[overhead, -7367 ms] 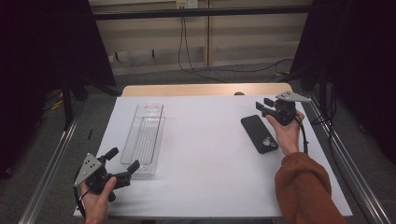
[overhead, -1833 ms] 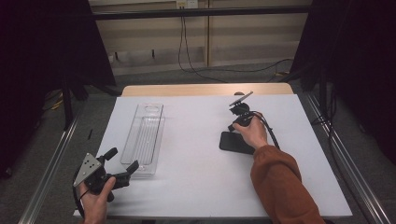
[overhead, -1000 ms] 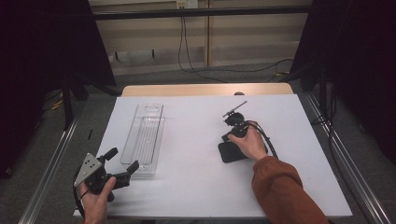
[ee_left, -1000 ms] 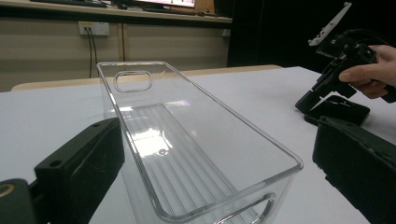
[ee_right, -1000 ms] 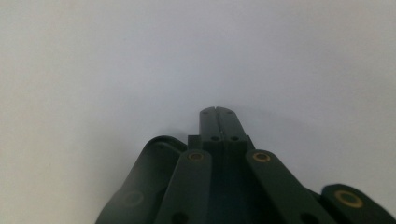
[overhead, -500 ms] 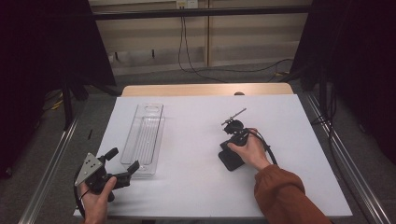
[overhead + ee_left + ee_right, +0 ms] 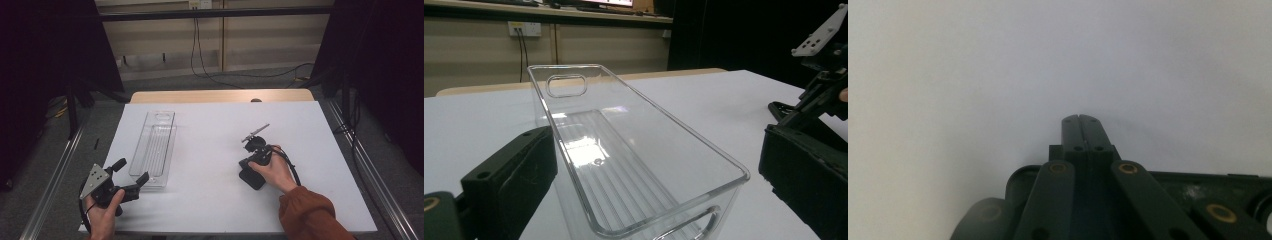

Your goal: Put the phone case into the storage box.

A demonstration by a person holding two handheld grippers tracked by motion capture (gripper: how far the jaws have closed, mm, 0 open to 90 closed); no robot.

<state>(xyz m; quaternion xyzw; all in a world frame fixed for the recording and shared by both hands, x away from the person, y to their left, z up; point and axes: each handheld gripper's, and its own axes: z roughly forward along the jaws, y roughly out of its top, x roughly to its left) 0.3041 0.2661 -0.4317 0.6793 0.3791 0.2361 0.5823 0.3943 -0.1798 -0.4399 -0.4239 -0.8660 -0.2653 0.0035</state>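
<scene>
A clear plastic tray (image 7: 155,145) lies lengthwise on the left part of the white table. Its near end (image 7: 644,125) sits between the wide-apart jaws of my left gripper (image 7: 132,170) (image 7: 654,180), which is open and low at the table's front left. Right of centre lies a flat black phone-like slab (image 7: 250,179) (image 7: 1198,195). My right gripper (image 7: 246,163) (image 7: 1080,120) rests on top of it with both jaws pressed together, nothing between them, tips reaching past the slab's edge over bare table.
The white table top (image 7: 210,130) has a wooden strip (image 7: 220,96) along its far edge. Metal rails (image 7: 367,165) run along both sides. Cables trail on the floor behind. The right gripper's cable (image 7: 292,167) loops beside the hand.
The right hand has brought its gripper and the black slab from the right side toward the centre and nearer the front, and the slab has turned. The left gripper has stayed put.
</scene>
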